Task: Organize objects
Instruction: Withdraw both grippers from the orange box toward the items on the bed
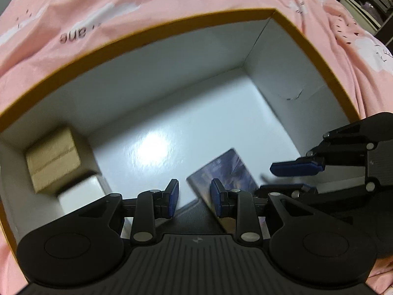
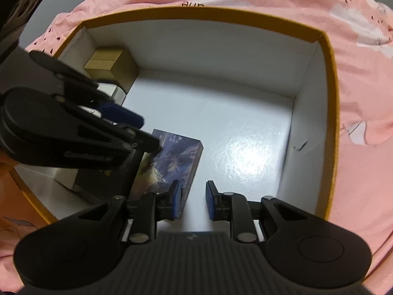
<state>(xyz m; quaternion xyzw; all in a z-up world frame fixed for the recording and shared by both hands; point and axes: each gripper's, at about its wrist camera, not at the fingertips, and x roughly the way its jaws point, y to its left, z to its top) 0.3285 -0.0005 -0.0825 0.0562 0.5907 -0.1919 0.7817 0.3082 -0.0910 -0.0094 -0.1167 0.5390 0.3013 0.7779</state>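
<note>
Purple print covers the flat box [image 1: 226, 169] you are placing. In the left wrist view it lies low in the orange-rimmed box [image 1: 172, 28], on the white floor just past the left gripper [image 1: 194, 198]. That claw's pads stand a little apart with only floor and a dark edge showing between them, so it pinches nothing. The right gripper [image 1: 292, 178] comes in from the right, close above the purple box. A brown carton [image 1: 52, 157] and a white box [image 1: 81, 191] already fill the far left corner, and pink cloth [image 1: 147, 0] lies all around.

From the right wrist view, the right claw is drawn nearly together, with a narrow empty slit over bare floor. The purple box sits just left of its left pad. It looks tilted against something dark under the left gripper [image 2: 140, 132], though blur hides whether it lies flat. To finish well, I'd judge you should nudge it flush towards the other boxes and keep the open floor on the right free. Make sure it has settled before you lift away.
</note>
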